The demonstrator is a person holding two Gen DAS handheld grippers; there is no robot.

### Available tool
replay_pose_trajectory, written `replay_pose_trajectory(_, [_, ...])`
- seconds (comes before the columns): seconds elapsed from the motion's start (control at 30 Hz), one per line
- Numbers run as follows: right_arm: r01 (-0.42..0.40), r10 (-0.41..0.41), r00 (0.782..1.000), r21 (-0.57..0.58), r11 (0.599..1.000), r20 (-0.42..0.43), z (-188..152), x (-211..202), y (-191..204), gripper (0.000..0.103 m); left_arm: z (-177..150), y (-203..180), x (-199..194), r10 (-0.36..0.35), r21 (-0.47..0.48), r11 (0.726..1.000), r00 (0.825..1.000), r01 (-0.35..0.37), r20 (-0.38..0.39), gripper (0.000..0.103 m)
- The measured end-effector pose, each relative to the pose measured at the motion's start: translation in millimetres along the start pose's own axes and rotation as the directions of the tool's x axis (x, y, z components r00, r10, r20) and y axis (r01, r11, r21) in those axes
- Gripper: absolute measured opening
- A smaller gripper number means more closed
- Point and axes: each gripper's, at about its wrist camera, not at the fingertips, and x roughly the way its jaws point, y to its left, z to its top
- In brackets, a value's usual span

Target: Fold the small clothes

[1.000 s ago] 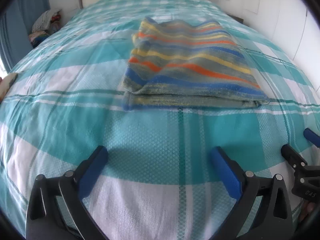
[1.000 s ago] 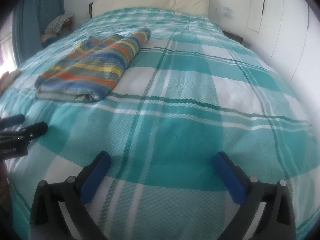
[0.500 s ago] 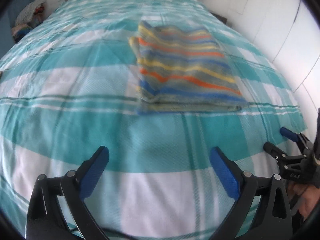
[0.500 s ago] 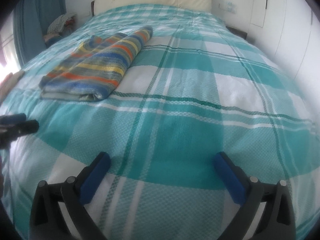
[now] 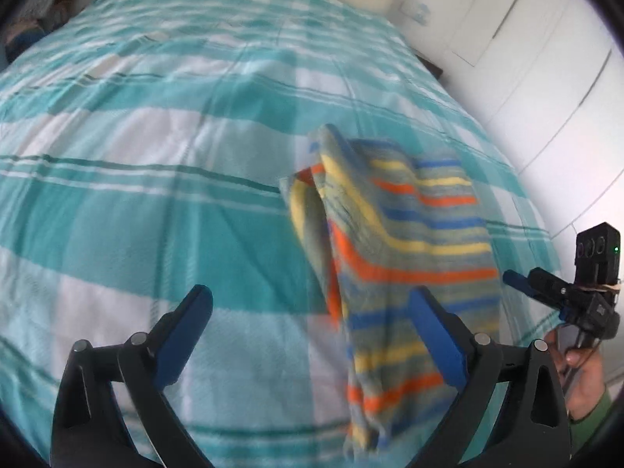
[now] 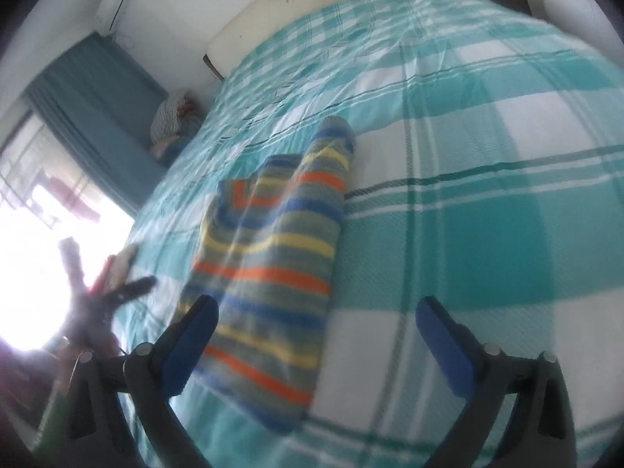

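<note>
A folded striped garment [image 5: 405,257], in orange, yellow, blue and grey, lies flat on the teal plaid bed cover [image 5: 156,179]. My left gripper [image 5: 312,331] is open and empty above the cover, with its right finger over the garment's near part. My right gripper [image 6: 316,331] is open and empty; the garment [image 6: 273,273] lies under its left finger and reaches away from it. The right gripper [image 5: 546,292] also shows at the right edge of the left wrist view, held by a hand.
A cream headboard [image 6: 312,11] is at the far end of the bed. White cupboard doors [image 5: 526,58] stand to the right. A teal curtain [image 6: 97,117], a bright window and a heap of clothes [image 6: 171,117] are on the left.
Both grippers have swung and moved in over the folded garment, which now lies close under their fingers. Both views are tilted and blurred. The garment has not moved.
</note>
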Motion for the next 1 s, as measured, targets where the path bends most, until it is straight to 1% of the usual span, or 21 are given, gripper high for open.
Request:
replay_pose_trajectory(0.07, [-0.055, 0.056, 0.998, 0.031, 0.998, -0.021, 15, 24, -2, 0.082, 5, 0, 25, -0.012, -0.029, 1.0, 1.0, 0.011, -0.028, 0.101])
replay_pose_trajectory(0.1, [-0.059, 0.06, 0.998, 0.022, 0.998, -0.033, 20, 36, 1, 0.07, 5, -3, 30, -0.019, -0.038, 0.999, 1.0, 0.018, -0.012, 0.101])
replay_pose_trajectory(0.13, [-0.045, 0.045, 0.998, 0.001, 0.999, -0.054, 22, 49, 5, 0.061, 5, -9, 32, -0.038, -0.022, 0.999, 0.999, 0.038, 0.014, 0.101])
replay_pose_trajectory(0.17, [-0.01, 0.008, 0.997, -0.029, 1.0, -0.078, 20, 60, 11, 0.054, 4, -17, 37, -0.057, 0.015, 0.998, 0.998, 0.056, 0.013, 0.097])
replay_pose_trajectory(0.2, [0.065, -0.075, 0.993, -0.103, 0.993, -0.094, 16, 73, 23, 0.041, 2, -25, 39, -0.045, 0.057, 0.997, 0.999, 0.045, -0.002, 0.086])
replay_pose_trajectory(0.23, [0.156, -0.175, 0.982, -0.214, 0.964, -0.075, 10, 80, 41, 0.036, -1, -35, 44, -0.01, 0.124, 0.992, 1.0, 0.011, -0.01, 0.052])
replay_pose_trajectory(0.27, [0.229, -0.253, 0.967, -0.32, 0.919, -0.036, 2, 83, 60, 0.034, -3, -42, 45, -0.016, 0.156, 0.988, 1.0, 0.018, -0.017, 0.039])
replay_pose_trajectory(0.3, [0.28, -0.302, 0.953, -0.396, 0.874, 0.007, -5, 82, 75, 0.027, -6, -47, 41, -0.01, 0.168, 0.986, 1.0, 0.01, 0.003, 0.031])
replay_pose_trajectory(0.33, [0.318, -0.328, 0.943, -0.459, 0.83, 0.06, -13, 78, 92, 0.025, -6, -48, 35, -0.014, 0.163, 0.987, 1.0, 0.012, 0.01, 0.022])
replay_pose_trajectory(0.4, [0.328, -0.308, 0.943, -0.511, 0.795, 0.127, -20, 64, 115, 0.023, -6, -47, 19, -0.022, 0.142, 0.99, 0.999, 0.017, 0.035, 0.019])
replay_pose_trajectory(0.43, [0.32, -0.285, 0.947, -0.524, 0.79, 0.149, -20, 56, 124, 0.023, -6, -47, 6, -0.031, 0.133, 0.991, 0.998, 0.023, 0.058, 0.019])
replay_pose_trajectory(0.6, [0.237, -0.135, 0.965, -0.529, 0.815, 0.224, -3, 15, 161, 0.023, 0, -49, -67, -0.044, 0.146, 0.989, 0.978, 0.015, 0.202, 0.019])
replay_pose_trajectory(0.63, [0.223, -0.117, 0.966, -0.521, 0.824, 0.228, 2, 14, 164, 0.023, 6, -50, -72, -0.043, 0.144, 0.989, 0.975, 0.011, 0.218, 0.02])
replay_pose_trajectory(0.67, [0.21, -0.105, 0.968, -0.502, 0.839, 0.229, 10, 14, 163, 0.023, 11, -48, -73, -0.034, 0.128, 0.992, 0.971, 0.003, 0.235, 0.03])
replay_pose_trajectory(0.7, [0.209, -0.111, 0.968, -0.483, 0.85, 0.224, 17, 17, 160, 0.026, 16, -43, -69, -0.006, 0.115, 0.993, 0.975, -0.021, 0.223, 0.039])
replay_pose_trajectory(0.73, [0.216, -0.13, 0.969, -0.466, 0.858, 0.21, 21, 20, 153, 0.04, 18, -39, -61, 0.038, 0.101, 0.993, 0.977, -0.06, 0.208, 0.064])
replay_pose_trajectory(0.77, [0.275, -0.203, 0.958, -0.444, 0.853, 0.204, 25, 28, 144, 0.053, 18, -33, -53, 0.099, 0.076, 0.99, 0.974, -0.116, 0.202, 0.079])
replay_pose_trajectory(0.8, [0.323, -0.26, 0.945, -0.425, 0.846, 0.2, 25, 30, 134, 0.082, 11, -25, -48, 0.167, 0.048, 0.983, 0.967, -0.18, 0.194, 0.079])
replay_pose_trajectory(0.83, [0.35, -0.297, 0.936, -0.407, 0.844, 0.189, 19, 27, 125, 0.089, 4, -22, -43, 0.198, 0.038, 0.977, 0.962, -0.208, 0.188, 0.079])
replay_pose_trajectory(0.9, [0.373, -0.33, 0.928, -0.409, 0.833, 0.174, 2, 16, 114, 0.089, -15, -19, -45, 0.23, 0.038, 0.97, 0.955, -0.241, 0.186, 0.082])
replay_pose_trajectory(1.0, [0.437, -0.408, 0.898, -0.447, 0.78, 0.167, -33, -4, 107, 0.094, -50, -32, -64, 0.328, 0.062, 0.935, 0.917, -0.35, 0.225, 0.095])
